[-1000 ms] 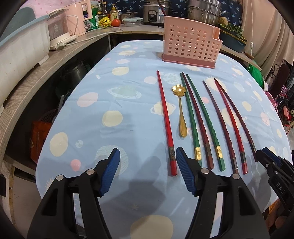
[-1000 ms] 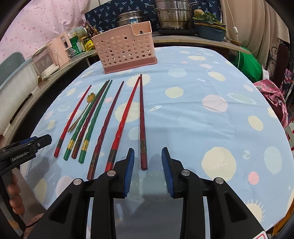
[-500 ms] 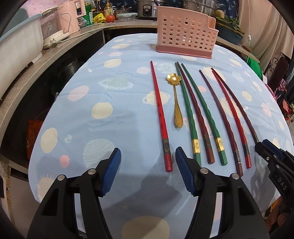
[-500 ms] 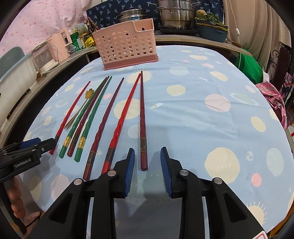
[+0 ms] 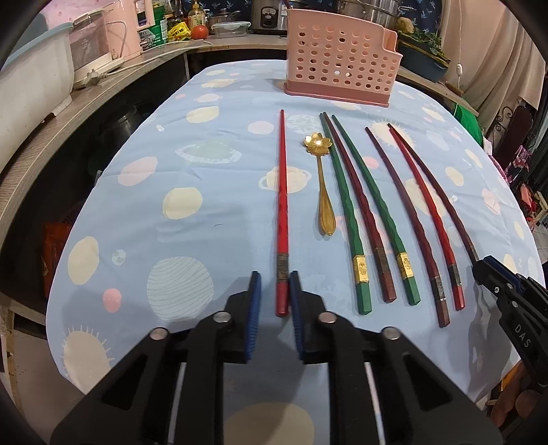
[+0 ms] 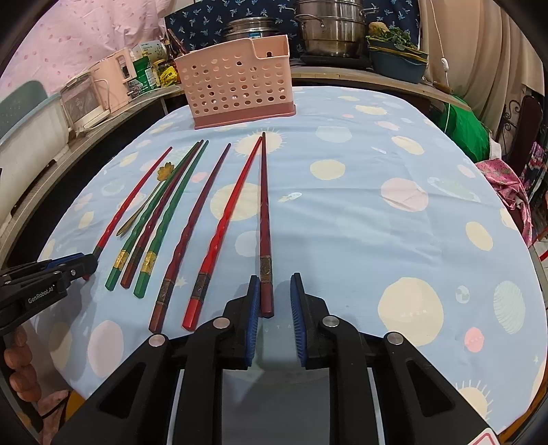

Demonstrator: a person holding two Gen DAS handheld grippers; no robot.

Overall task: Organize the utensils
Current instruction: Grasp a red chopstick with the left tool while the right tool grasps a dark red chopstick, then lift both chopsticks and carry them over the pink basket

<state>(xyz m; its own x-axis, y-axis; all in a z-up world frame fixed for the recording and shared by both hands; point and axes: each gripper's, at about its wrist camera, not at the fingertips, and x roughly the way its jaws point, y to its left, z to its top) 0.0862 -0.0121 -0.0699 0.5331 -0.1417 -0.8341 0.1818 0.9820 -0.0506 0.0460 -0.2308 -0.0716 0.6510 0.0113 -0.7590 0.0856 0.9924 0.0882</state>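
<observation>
Several chopsticks and a gold flower spoon lie side by side on the blue tablecloth, pointing at a pink perforated holder. My left gripper is open, its pads on either side of the near end of the leftmost red chopstick with small gaps. My right gripper is open around the near end of the rightmost dark red chopstick. Each gripper also shows in the other view, the right one and the left one. The holder stands upright.
Green chopsticks and dark red ones lie between the two straddled sticks. A counter with pink appliances, pots and a blue bowl surrounds the table's far sides. The table's near edge is just below the grippers.
Both grippers moved forward and down over the chopstick ends. The left jaws narrowed a lot and shifted right to straddle the red chopstick. The right jaws now flank the dark red one.
</observation>
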